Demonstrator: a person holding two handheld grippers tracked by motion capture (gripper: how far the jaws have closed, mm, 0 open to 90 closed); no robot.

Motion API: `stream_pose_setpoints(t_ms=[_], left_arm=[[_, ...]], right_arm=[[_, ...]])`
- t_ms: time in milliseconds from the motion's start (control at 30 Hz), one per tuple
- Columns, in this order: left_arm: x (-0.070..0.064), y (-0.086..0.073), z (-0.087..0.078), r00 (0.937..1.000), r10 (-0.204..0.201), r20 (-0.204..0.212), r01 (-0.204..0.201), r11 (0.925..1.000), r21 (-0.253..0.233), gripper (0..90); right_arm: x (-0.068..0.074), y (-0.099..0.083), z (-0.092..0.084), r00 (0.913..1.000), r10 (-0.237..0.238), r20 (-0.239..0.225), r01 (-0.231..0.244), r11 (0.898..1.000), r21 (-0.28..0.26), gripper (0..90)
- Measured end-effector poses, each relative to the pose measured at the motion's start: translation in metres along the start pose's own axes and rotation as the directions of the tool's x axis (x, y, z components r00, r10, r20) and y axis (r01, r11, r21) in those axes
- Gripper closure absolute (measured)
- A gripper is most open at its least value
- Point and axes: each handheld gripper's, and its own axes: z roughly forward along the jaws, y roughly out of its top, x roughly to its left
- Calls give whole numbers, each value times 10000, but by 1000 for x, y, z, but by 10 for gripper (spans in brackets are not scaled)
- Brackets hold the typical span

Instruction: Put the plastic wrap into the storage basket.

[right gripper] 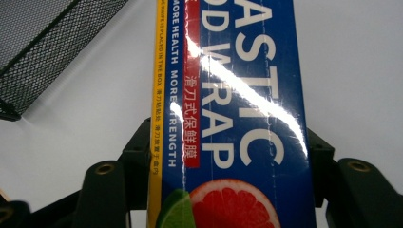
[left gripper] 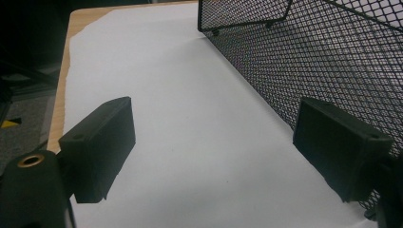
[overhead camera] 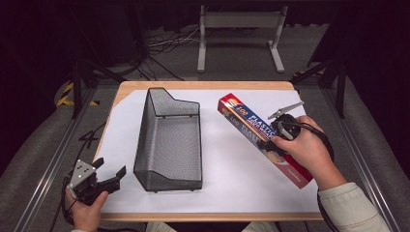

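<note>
My right tool (overhead camera: pixel 269 141) grips the plastic wrap box (overhead camera: pixel 251 130) across its width near the middle so it lifts balanced, right of the mesh basket (overhead camera: pixel 169 140); my left tool (overhead camera: pixel 112 175) waits wide open and empty over the worktop's (overhead camera: pixel 217 86) near-left corner, clear of the basket.

The person's right hand (overhead camera: pixel 309 150) hides the middle of the plastic wrap box (overhead camera: pixel 241 118).

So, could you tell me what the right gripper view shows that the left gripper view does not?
The right gripper view has the plastic wrap box clamped between the right gripper's jaws, its print readable. The left gripper view has the left gripper open over bare paper, and the table edge. Both take in the black mesh basket and the white paper.
</note>
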Motion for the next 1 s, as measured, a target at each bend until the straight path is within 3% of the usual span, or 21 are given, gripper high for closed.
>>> stream_pose_setpoints(t_ms=[233, 700, 1000], left_arm=[[0, 0, 0, 10000, 4, -7, -4, 10000, 9, 147], [1, 0, 0, 10000, -16, 14, 16, 10000, -13, 148], [2, 0, 0, 10000, -19, 10, 19, 10000, -12, 148]], right_arm=[[14, 12, -2, 9999, -105, -60, 104, 9999, -61, 397], [61, 48, 1, 9958, -596, -701, 582, 9981, -222, 396], [83, 65, 5, 9932, -696, -935, 675, 9974, -256, 395]])
